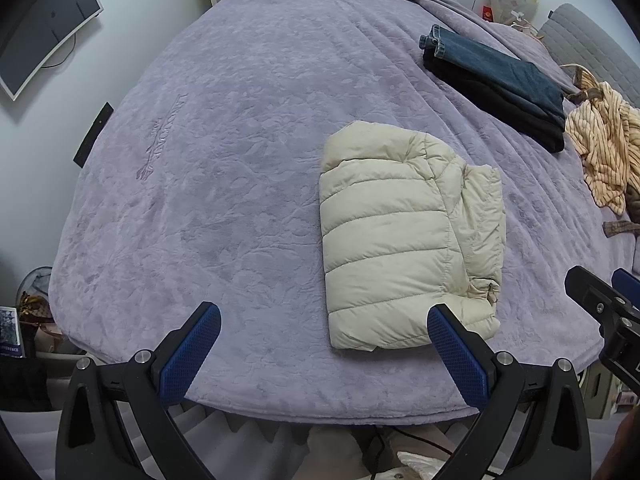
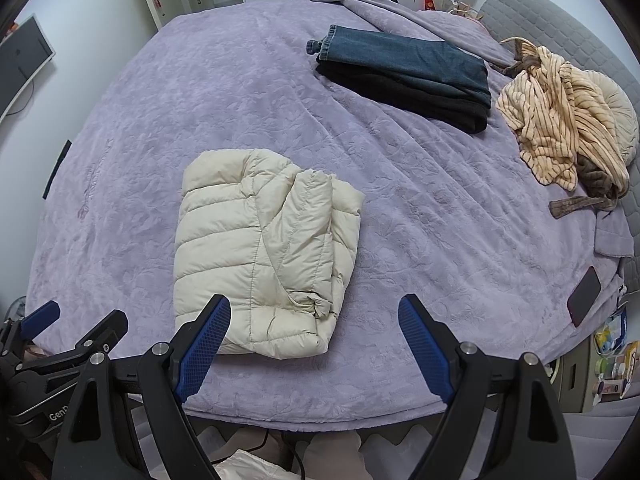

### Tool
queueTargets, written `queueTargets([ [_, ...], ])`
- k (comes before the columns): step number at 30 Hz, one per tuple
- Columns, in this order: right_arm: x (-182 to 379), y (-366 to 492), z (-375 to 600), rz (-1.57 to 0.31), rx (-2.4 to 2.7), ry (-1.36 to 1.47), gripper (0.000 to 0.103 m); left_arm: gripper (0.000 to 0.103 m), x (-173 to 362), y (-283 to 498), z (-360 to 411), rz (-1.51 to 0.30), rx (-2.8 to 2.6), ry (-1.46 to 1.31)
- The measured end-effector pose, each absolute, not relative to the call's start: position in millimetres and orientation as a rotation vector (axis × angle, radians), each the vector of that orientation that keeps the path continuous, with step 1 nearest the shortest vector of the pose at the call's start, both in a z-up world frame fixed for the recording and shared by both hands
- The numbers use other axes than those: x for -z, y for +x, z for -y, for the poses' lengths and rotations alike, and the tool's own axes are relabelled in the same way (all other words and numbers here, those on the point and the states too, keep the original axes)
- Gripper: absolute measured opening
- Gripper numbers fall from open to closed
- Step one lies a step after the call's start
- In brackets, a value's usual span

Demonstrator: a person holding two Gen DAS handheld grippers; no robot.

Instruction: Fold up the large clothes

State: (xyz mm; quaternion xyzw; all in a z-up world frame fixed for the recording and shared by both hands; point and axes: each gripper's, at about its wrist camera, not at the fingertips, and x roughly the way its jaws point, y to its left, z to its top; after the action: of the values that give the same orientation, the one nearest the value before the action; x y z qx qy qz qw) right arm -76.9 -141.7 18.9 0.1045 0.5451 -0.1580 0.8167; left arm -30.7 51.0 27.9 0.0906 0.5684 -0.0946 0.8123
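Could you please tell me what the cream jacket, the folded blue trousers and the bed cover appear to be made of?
Cream jacket: likely a thin nylon or polyester shell over padding, given its slight sheen and puffy stitched channels.
Blue trousers: denim, by the faded indigo weave and thick stitched hem.
Bed cover: seemingly a plush, matte lilac fleece or velvet, embossed with a leafy pattern.

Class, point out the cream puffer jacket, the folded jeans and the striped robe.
cream puffer jacket (image 1: pixel 400 240), left wrist view, quilted top panel.
folded jeans (image 2: pixel 408 60), right wrist view, upper denim layer.
striped robe (image 2: pixel 560 120), right wrist view, crumpled middle.
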Motion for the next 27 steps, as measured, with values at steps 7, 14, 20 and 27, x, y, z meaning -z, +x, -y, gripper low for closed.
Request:
queueTargets([
  [7,-20.0,-76.4,141.2,-1.162,0.337,0.218,0.088,0.103,-28.5,-31.1,-50.8,-1.214,0.202,0.194],
  [14,-21.6,-76.7,140.6,-1.156,0.347,0.211,0.088,0.103,-30.7,-33.1,-49.3,-1.198,0.208,0.21],
  [20,-22.2,-77.5,139.2,-1.157,0.346,0.216,0.088,0.103,-31.4,-33.8,-48.8,-1.197,0.208,0.21],
  [27,-22.0,-77.3,139.0,-1.158,0.346,0.214,0.088,0.103,-31.8,-33.1,-49.7,-1.195,0.21,0.209],
])
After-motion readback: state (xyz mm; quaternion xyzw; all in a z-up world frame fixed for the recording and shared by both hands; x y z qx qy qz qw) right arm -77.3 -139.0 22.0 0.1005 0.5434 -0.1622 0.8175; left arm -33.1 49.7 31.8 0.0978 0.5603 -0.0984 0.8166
